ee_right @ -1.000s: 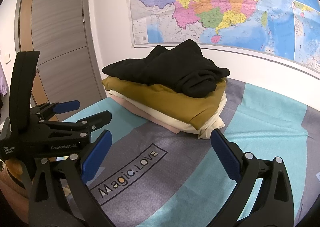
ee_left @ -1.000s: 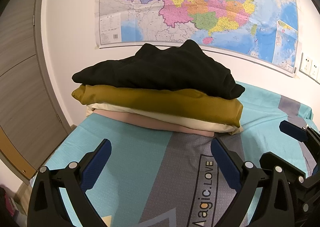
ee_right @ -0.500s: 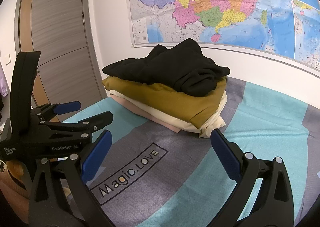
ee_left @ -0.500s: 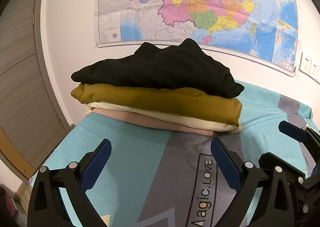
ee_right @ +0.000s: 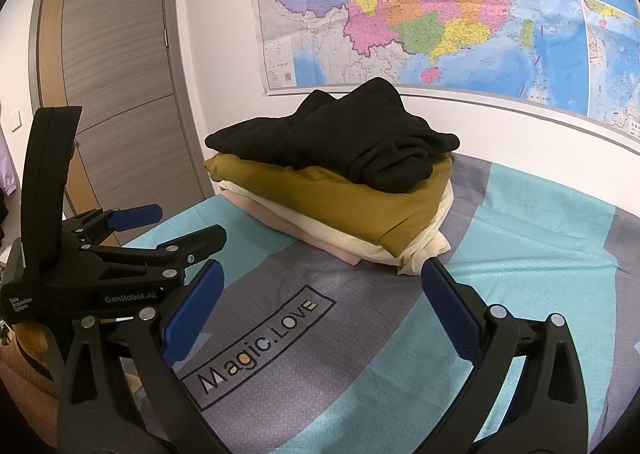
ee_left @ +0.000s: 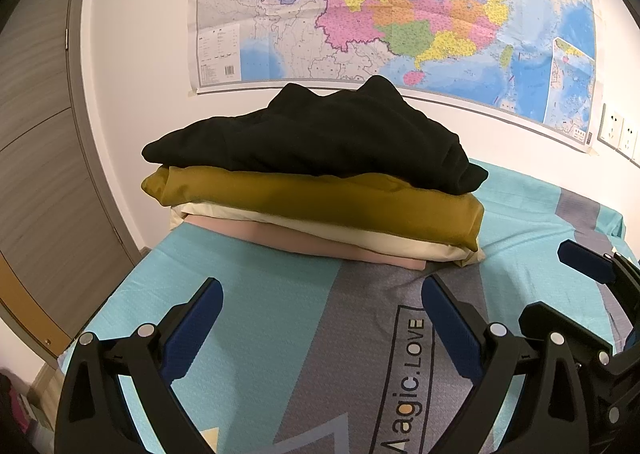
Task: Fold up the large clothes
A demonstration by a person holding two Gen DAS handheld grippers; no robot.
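A pile of folded clothes sits at the far end of the bed against the wall: a black garment (ee_left: 320,138) on top, an olive one (ee_left: 320,204) under it, then a cream one (ee_left: 360,240) and a pink one (ee_left: 304,242). The same pile shows in the right wrist view, with the black garment (ee_right: 340,138) loosely rolled over the olive one (ee_right: 348,206). My left gripper (ee_left: 322,290) hangs open over the bedspread, short of the pile, with nothing in it. My right gripper (ee_right: 322,274) is also open and empty, beside the left gripper (ee_right: 132,230).
The bedspread (ee_left: 256,318) is turquoise and grey with "Magic.LOVE" lettering (ee_right: 260,346). A large map (ee_left: 400,14) hangs on the wall behind the pile. A grey wooden door (ee_right: 116,86) stands to the left. Wall sockets (ee_left: 618,130) sit at the right.
Both views have barely shifted; the pile sits a touch lower and nearer in the left wrist view. Both grippers stay open.
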